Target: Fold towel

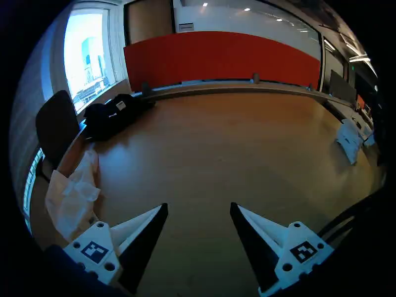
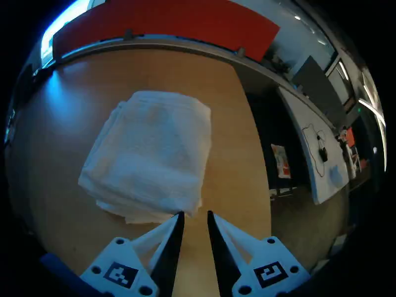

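Observation:
A white towel (image 2: 148, 156), folded into a thick rectangle, lies on the wooden table (image 2: 59, 123) just ahead of my right gripper (image 2: 194, 214). That gripper's fingers stand a narrow gap apart with only bare table between them; its left fingertip (image 2: 173, 225) is at the towel's near edge. In the left gripper view the same towel (image 1: 349, 141) appears as a small white bundle far to the right. My left gripper (image 1: 198, 205) is open wide over bare tabletop (image 1: 213, 148), holding nothing.
A crumpled white bag (image 1: 74, 193) lies at the table's left edge, a black bag (image 1: 111, 116) at the far left corner beside a dark chair (image 1: 57, 126). A red partition (image 1: 222, 59) lines the far edge. The table's right edge (image 2: 257, 163) drops off beside a white desk (image 2: 317, 148).

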Available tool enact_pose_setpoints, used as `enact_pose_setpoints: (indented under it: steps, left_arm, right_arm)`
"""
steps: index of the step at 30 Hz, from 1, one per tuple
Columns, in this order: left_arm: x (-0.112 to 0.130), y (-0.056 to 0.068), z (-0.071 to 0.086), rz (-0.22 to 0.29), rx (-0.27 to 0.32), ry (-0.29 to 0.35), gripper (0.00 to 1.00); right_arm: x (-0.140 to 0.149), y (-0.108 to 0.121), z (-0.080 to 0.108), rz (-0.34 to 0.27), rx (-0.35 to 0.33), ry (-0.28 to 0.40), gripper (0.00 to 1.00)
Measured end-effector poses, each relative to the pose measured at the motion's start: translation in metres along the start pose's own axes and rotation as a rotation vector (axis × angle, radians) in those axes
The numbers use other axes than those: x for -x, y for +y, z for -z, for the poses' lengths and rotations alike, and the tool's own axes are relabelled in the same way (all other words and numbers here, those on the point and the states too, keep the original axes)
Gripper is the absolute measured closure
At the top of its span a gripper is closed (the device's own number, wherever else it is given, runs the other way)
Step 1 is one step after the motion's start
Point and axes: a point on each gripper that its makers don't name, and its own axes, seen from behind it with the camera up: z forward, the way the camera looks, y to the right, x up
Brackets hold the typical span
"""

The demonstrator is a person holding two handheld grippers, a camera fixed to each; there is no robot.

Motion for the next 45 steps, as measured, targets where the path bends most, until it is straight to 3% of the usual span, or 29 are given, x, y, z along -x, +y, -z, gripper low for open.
enact_pose_setpoints:
  steps: [3, 7, 9, 11, 27, 45]
  left_arm:
    - [0.0, -0.001, 0.001, 0.0, 0.0, 0.002, 0.07]
    - [0.0, -0.002, 0.002, 0.002, -0.002, 0.003, 0.07]
    - [0.0, -0.002, 0.002, 0.003, -0.002, 0.005, 0.07]
    - [-0.001, -0.002, 0.002, 0.003, -0.001, 0.005, 0.07]
    - [-0.001, -0.001, 0.003, 0.006, 0.004, 0.014, 0.07]
    - [-0.006, 0.002, 0.005, 0.013, 0.005, 0.026, 0.07]
  right_arm:
    - [-0.001, -0.001, 0.002, -0.005, 0.003, 0.012, 0.36]
    - [-0.001, -0.002, 0.005, -0.009, 0.003, 0.025, 0.27]
    - [0.0, -0.003, 0.007, -0.009, 0.002, 0.028, 0.13]
    - [0.0, -0.005, 0.008, -0.01, -0.002, 0.03, 0.08]
    - [-0.006, -0.011, 0.018, -0.026, -0.006, 0.081, 0.08]
    - [-0.071, -0.025, 0.056, -0.127, 0.013, 0.378, 0.08]
